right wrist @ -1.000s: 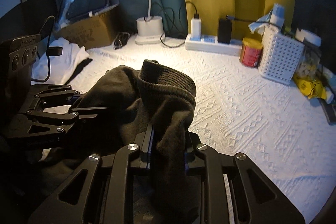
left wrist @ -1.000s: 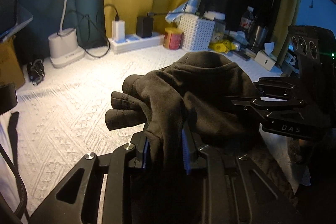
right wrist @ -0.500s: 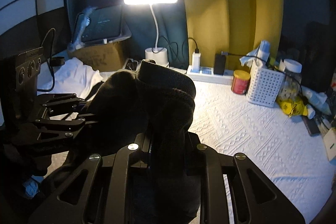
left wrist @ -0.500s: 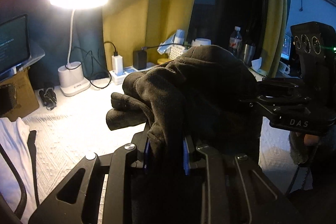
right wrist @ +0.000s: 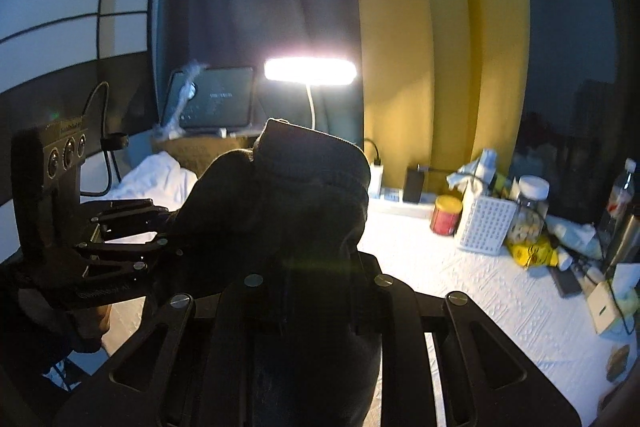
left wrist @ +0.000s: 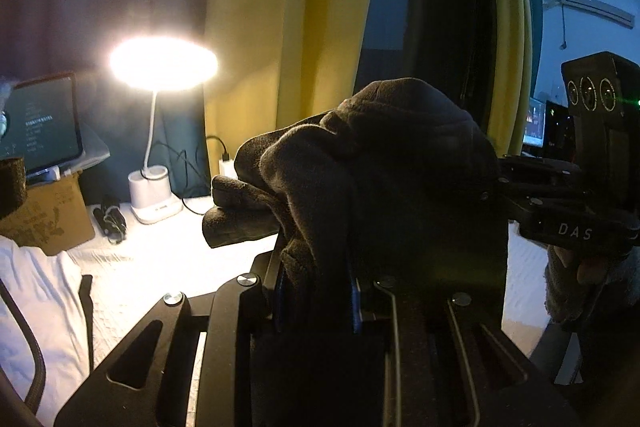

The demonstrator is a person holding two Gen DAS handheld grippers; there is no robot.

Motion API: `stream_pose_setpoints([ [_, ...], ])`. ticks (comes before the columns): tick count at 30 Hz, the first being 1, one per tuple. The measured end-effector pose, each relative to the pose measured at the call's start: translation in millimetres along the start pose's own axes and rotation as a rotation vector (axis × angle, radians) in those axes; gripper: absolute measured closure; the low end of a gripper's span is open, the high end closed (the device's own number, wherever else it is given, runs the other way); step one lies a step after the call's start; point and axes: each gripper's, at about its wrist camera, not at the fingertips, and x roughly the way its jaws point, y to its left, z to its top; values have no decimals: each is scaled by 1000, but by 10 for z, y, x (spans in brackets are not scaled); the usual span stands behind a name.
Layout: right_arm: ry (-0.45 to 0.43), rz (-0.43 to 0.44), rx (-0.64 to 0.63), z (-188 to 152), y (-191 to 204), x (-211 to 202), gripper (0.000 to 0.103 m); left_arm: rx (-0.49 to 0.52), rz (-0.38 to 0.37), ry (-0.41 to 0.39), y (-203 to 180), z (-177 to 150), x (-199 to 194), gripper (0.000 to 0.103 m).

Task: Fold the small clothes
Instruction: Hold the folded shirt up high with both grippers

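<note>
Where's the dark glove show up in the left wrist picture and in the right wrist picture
Left wrist view: the dark glove fills the centre, bunched above the near jaws.
Right wrist view: the dark glove sits centre-left, reaching toward the other gripper.
Shared landmark: the lit desk lamp behind it.

Garment (left wrist: 400,155) dark brown-olive; tablecloth (right wrist: 472,267) white, embossed pattern — curtain (right wrist: 440,47) mustard yellow; basket (right wrist: 486,223) white.

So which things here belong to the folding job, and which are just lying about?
In the job:
- dark glove, held up
- left tongs, shut on it
- right tongs, shut on it

Lying about:
- desk lamp
- white basket
- red can
- tablet
- cardboard box
</note>
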Motion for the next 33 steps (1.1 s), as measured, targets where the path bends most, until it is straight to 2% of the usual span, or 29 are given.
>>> stream_pose_setpoints([
  [9, -115, 14, -66, 273, 222, -387, 81, 60, 34, -117, -155, 182, -440, 81],
  [19, -221, 47, -149, 608, 521, -561, 81, 114, 85, -218, -199, 339, -847, 81],
  [25, -266, 102, -184, 777, 771, -529, 81, 104, 130, -253, 36, 377, -1078, 81],
  [33, -294, 203, -229, 898, 1220, -489, 82, 119, 231, -275, 334, 335, -1455, 81],
])
